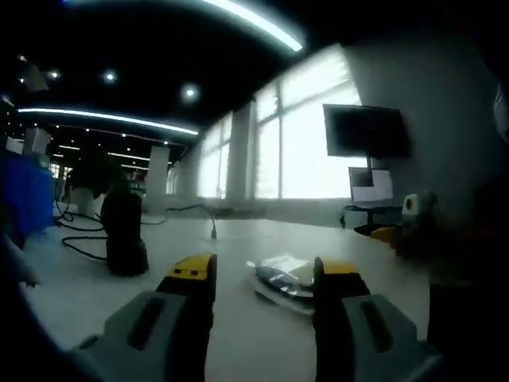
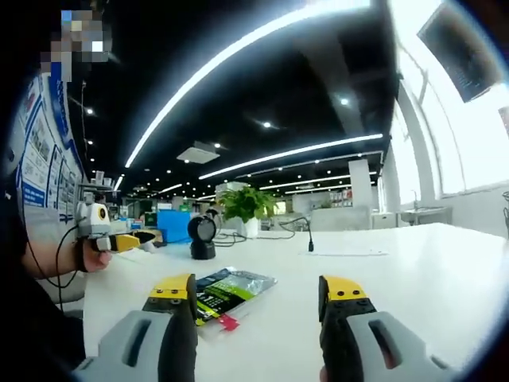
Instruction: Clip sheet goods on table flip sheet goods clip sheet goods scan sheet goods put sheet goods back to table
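A flat plastic pack of sheet goods [image 1: 282, 274] lies on the white table [image 1: 238, 334], just ahead of my left gripper [image 1: 262, 274] and toward its right jaw. The left gripper's yellow-tipped jaws stand apart with nothing between them. In the right gripper view the same pack [image 2: 231, 290] shows green and black print with a small red tag, and it lies beside the left jaw of my right gripper [image 2: 256, 290]. That gripper is open too and holds nothing. At the far left a hand holds the left gripper [image 2: 127, 240] above the table edge.
A black scanner on a stand [image 1: 123, 235] [image 2: 201, 235] stands on the table with a cable [image 1: 87, 251] trailing from it. A potted plant [image 2: 246, 203] and a blue box [image 2: 173, 225] are behind it. A sheet of paper [image 2: 342, 252] lies farther out. A dark monitor [image 1: 366, 131] hangs by the windows.
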Tool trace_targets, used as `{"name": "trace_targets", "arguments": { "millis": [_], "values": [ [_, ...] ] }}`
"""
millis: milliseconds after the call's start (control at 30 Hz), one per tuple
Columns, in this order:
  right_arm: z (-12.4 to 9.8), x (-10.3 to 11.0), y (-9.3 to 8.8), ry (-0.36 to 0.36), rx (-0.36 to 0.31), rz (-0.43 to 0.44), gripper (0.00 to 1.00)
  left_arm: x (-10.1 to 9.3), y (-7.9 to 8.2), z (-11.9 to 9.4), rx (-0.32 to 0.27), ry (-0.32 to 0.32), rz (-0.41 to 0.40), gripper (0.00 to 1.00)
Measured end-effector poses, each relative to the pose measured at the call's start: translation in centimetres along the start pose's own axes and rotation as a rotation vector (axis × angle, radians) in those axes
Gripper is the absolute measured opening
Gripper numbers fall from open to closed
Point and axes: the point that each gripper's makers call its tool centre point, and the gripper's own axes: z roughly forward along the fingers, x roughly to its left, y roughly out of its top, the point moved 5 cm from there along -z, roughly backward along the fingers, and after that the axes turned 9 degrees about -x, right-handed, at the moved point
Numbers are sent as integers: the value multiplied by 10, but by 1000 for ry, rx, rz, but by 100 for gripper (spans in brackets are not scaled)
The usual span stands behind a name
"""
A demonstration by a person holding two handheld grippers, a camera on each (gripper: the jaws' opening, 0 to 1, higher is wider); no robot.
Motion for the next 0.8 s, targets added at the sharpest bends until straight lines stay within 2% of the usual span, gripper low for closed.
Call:
{"name": "trace_targets", "arguments": {
  "millis": [33,67,167,200,367,433,500,567,700,800],
  "values": [
    [-1,-1,1,6,19,-25,56,1,-2,0,4,2,5,42],
    [1,1,7,1,-30,17,56,2,-2,0,10,3,17,42],
    [2,0,5,8,-19,18,57,1,-1,0,0,0,37,42],
    [2,0,1,8,3,-6,56,0,-2,1,4,-3,43,42],
    [2,1,0,23,15,-24,56,-3,-7,1,33,-18,72,43],
    [2,0,0,21,14,-17,55,0,-8,2,40,-13,64,43],
    [3,-1,0,20,9,-4,55,3,-6,6,23,-4,-28,43],
    [3,-2,0,16,9,2,55,10,-4,9,18,12,-15,42],
    [3,-2,0,13,12,-6,54,8,-6,5,26,10,3,41],
    [3,-2,-1,9,19,-16,54,9,-3,5,5,8,40,42]
  ]
}}
